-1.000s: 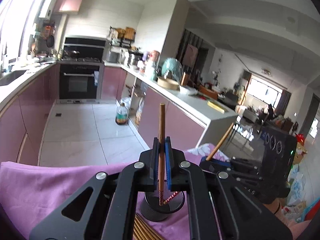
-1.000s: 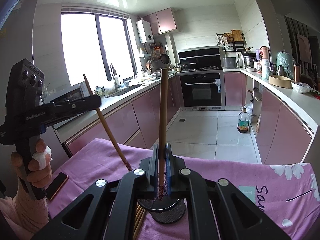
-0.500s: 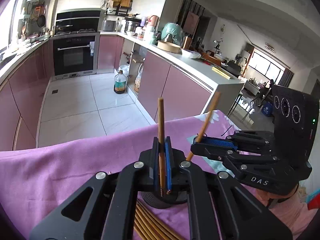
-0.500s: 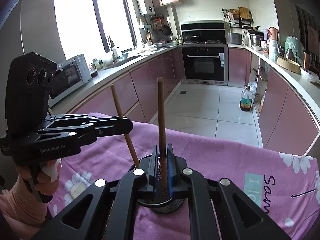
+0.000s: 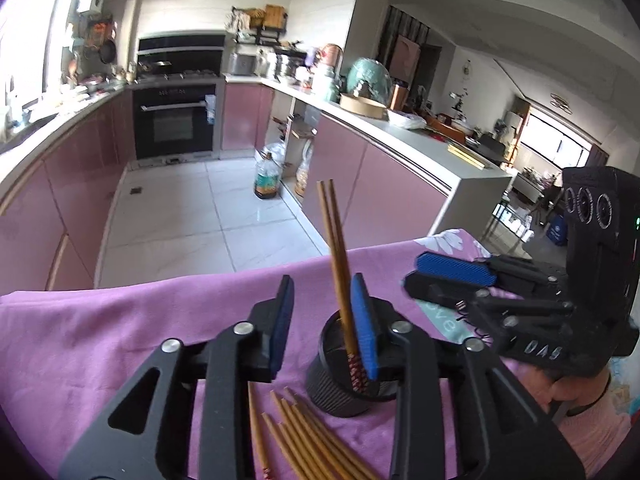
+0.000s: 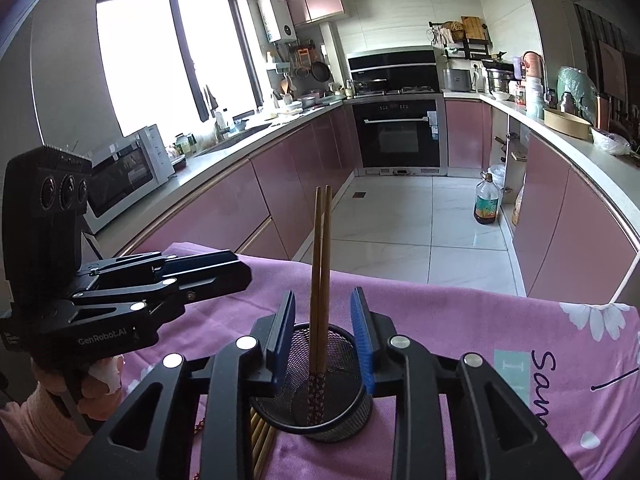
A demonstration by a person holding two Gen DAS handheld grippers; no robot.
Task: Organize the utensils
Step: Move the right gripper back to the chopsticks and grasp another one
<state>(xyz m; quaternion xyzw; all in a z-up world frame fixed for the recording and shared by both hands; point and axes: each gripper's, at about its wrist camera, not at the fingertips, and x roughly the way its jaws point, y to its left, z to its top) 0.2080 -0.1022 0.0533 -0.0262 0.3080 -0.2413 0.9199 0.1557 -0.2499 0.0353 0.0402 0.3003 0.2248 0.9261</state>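
Note:
A black mesh cup (image 5: 340, 400) stands on the purple cloth (image 5: 120, 320). Two brown chopsticks (image 5: 338, 264) stand upright in it, free of any grip. My left gripper (image 5: 322, 322) straddles the cup; its jaws are opening, and the chopsticks rise between them, close to the right pad. The right gripper (image 5: 416, 272) hangs just right of the cup. In the right wrist view, the right gripper (image 6: 323, 330) is also opening around the same chopsticks (image 6: 320, 260) and cup (image 6: 344, 420), pads clear of them. The left gripper (image 6: 240, 270) shows at the left. Several loose chopsticks (image 5: 304, 432) lie in front of the cup.
The cloth-covered table's far edge (image 6: 460, 296) drops to a tiled kitchen floor. A person's hand (image 6: 96, 384) holds the left gripper's handle. More loose chopsticks (image 6: 260, 440) lie left of the cup. Pink cabinets and an oven stand far behind.
Both grippers came down over the cup, each shut on one chopstick, then opened. The two chopsticks now stand together in the cup, released.

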